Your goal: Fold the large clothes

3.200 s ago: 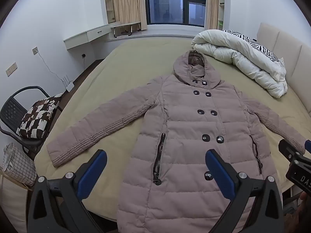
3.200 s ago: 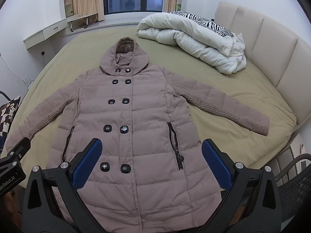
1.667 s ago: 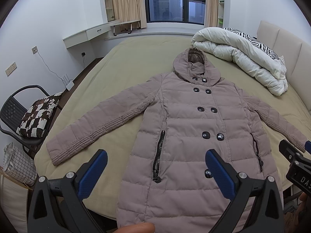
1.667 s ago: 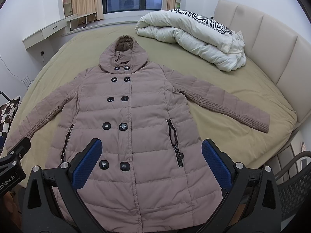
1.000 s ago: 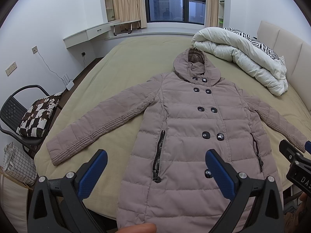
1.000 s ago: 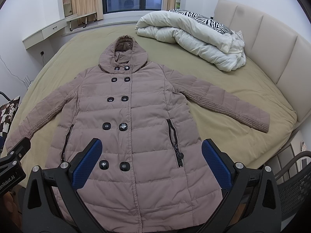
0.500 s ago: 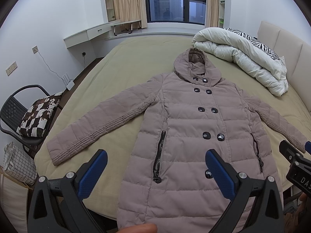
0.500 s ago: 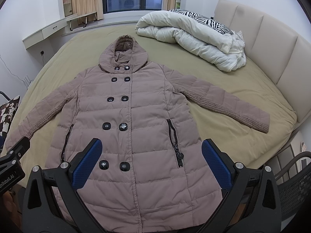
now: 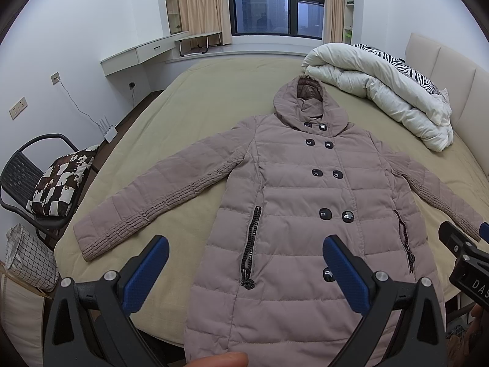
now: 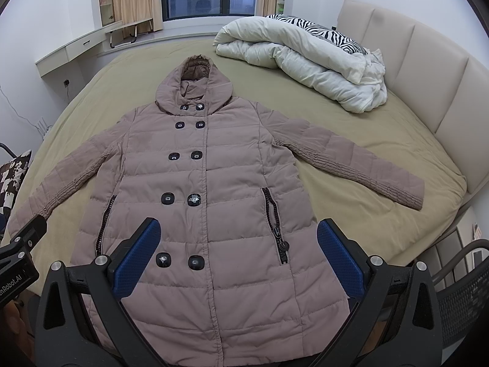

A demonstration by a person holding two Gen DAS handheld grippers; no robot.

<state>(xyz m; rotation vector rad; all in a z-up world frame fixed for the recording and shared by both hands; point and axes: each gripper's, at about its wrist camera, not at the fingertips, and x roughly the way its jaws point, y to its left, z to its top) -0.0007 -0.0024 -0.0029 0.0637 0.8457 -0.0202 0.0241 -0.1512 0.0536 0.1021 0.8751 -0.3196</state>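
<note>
Mauve quilted fabric fills the centre of both views: the coat [image 9: 308, 202] lies face up and flat on the olive bed [image 9: 214, 91], hood toward the window, sleeves spread out to both sides, hem at the near edge of the mattress.

Left wrist view, left to right. At far left we note a black chair [image 9: 21, 168] holding a brown-and-white checked cushion [image 9: 61, 183], with a grid-pattern basket [image 9: 27, 260] below it, all off the bed. The coat's sleeve cuff [image 9: 94, 244] sits close to the bed's lower left edge. The left gripper [image 9: 244, 253] hovers above the hem, fingers spread wide, nothing between them. At upper right a rolled white duvet [image 9: 382, 91] lies near the hood, not touching it. At the right edge part of the other tool shows.

Right wrist view. The right gripper [image 10: 238, 238] hangs over the lower buttons, jaws apart and empty. The far sleeve [image 10: 366, 168] reaches toward the bed's right edge; bare sheet lies between it and the duvet [image 10: 305, 58]. The padded headboard [image 10: 428, 76] bounds the right side. A mesh chair [image 10: 458, 290] stands at lower right.
</note>
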